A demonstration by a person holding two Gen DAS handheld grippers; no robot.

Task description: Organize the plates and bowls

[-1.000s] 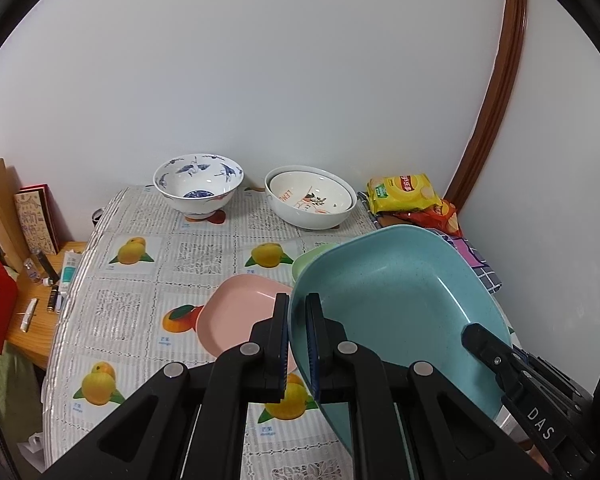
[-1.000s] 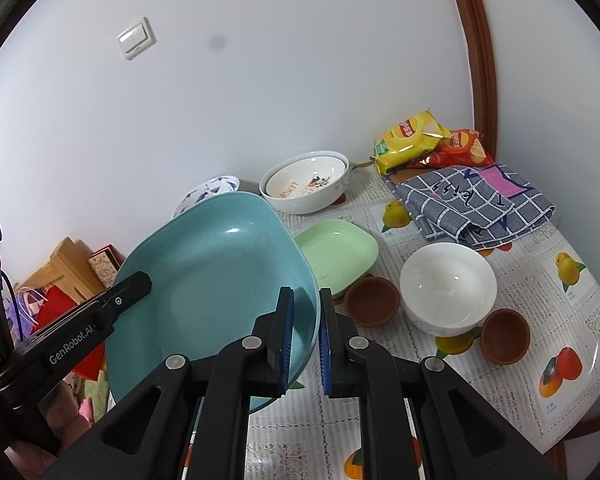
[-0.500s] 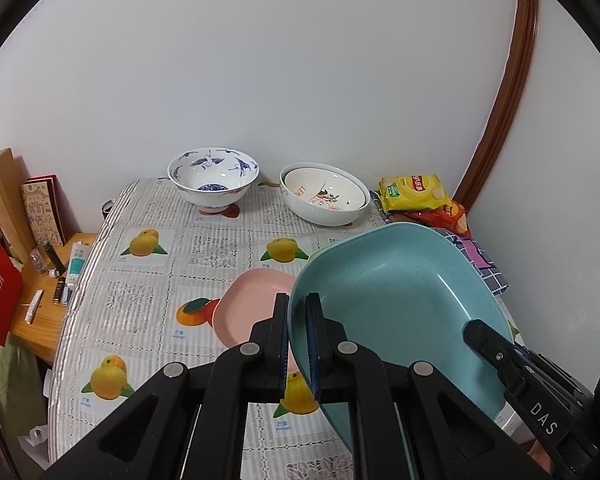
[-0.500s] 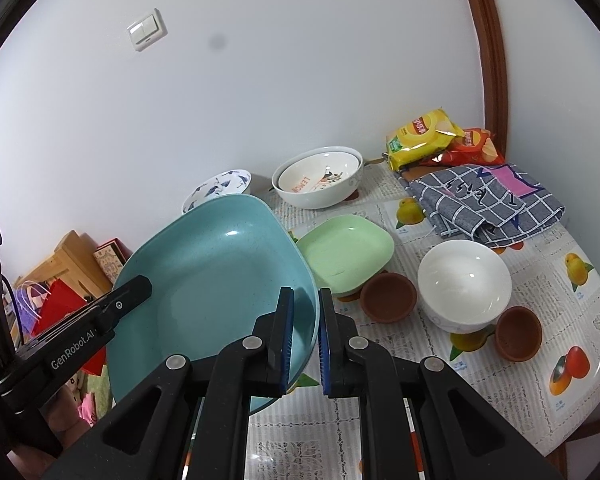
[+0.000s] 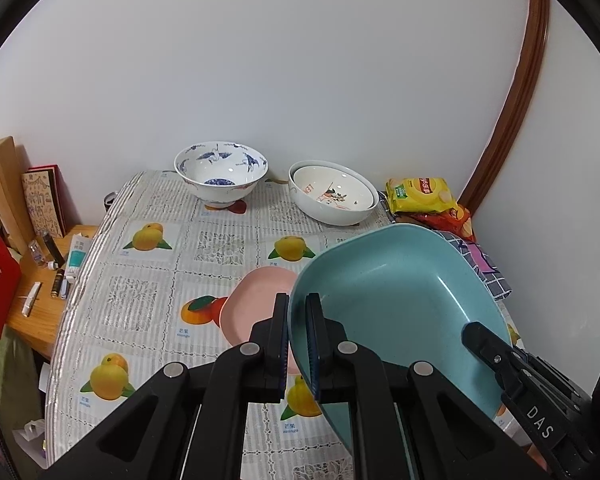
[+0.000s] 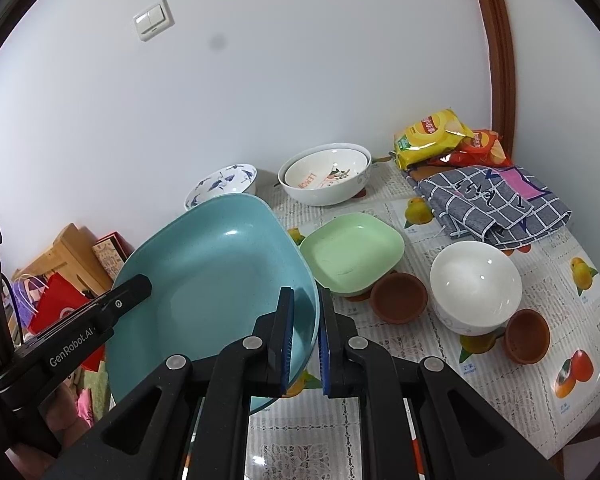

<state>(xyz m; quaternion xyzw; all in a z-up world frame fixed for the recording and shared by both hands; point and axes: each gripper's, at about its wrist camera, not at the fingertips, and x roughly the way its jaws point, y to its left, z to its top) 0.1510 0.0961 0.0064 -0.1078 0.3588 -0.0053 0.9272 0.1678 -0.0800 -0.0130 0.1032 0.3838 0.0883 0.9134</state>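
A large teal plate point(image 5: 396, 300) point(image 6: 216, 280) hangs tilted above the table, held from both sides. My left gripper point(image 5: 297, 312) is shut on its left rim and my right gripper point(image 6: 306, 304) is shut on its right rim. Under the teal plate's left edge lies a pink plate point(image 5: 252, 300), partly hidden. A green plate point(image 6: 350, 256) rests just right of the teal one. At the back stand a blue-patterned bowl point(image 5: 220, 172) point(image 6: 224, 182) and a white lemon-print bowl nested in another point(image 5: 334, 194) point(image 6: 324, 178).
Two small brown bowls point(image 6: 398, 297) point(image 6: 526, 340) flank a plain white bowl point(image 6: 475, 286). A checked cloth point(image 6: 496, 204) and snack bags point(image 6: 432, 136) lie at the back right. A wooden side shelf point(image 5: 36, 312) with small items adjoins the table's left edge.
Both views have pulled back and risen a little from the table, so the bowls at the back look smaller and farther. The teal plate stays gripped the same way in both grippers.
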